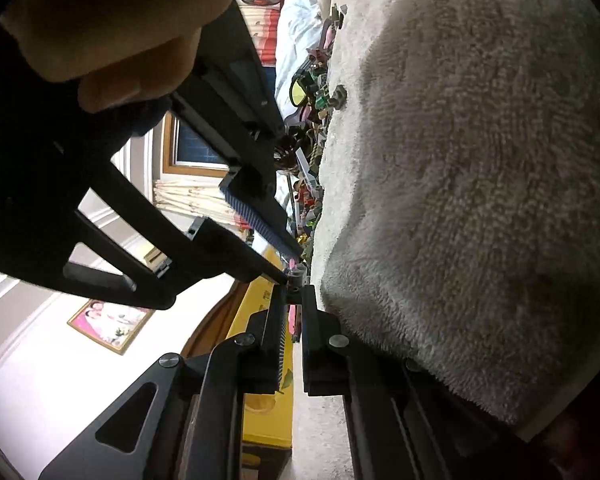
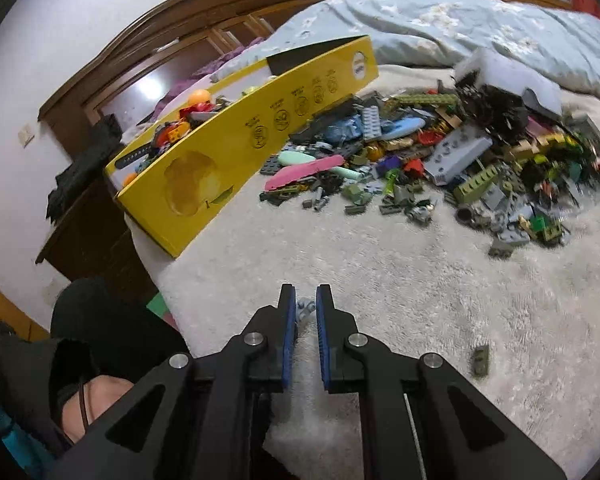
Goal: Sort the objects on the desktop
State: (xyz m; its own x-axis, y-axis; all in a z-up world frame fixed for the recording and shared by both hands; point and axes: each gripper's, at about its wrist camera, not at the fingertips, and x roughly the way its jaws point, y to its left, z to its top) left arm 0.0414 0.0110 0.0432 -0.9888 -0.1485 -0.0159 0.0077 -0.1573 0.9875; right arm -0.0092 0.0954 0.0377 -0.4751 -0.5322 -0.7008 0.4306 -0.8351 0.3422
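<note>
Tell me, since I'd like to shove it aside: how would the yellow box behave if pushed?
The yellow box looks like thin cardboard, so probably light and flexible. Its corner overhangs the fuzzy blanket, so it might tip off. The toys inside would add some weight, and the blanket would likely drag.

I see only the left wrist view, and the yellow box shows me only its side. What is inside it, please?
Observer: The box holds orange and red pieces.
Operator: Does any brick lie apart from the pile?
Observer: Yes. One olive brick lies alone on the blanket, to the right of the right gripper.
Operator: What lies close to the box's long side?
Observer: A long pink piece, at the edge of the pile.
</note>
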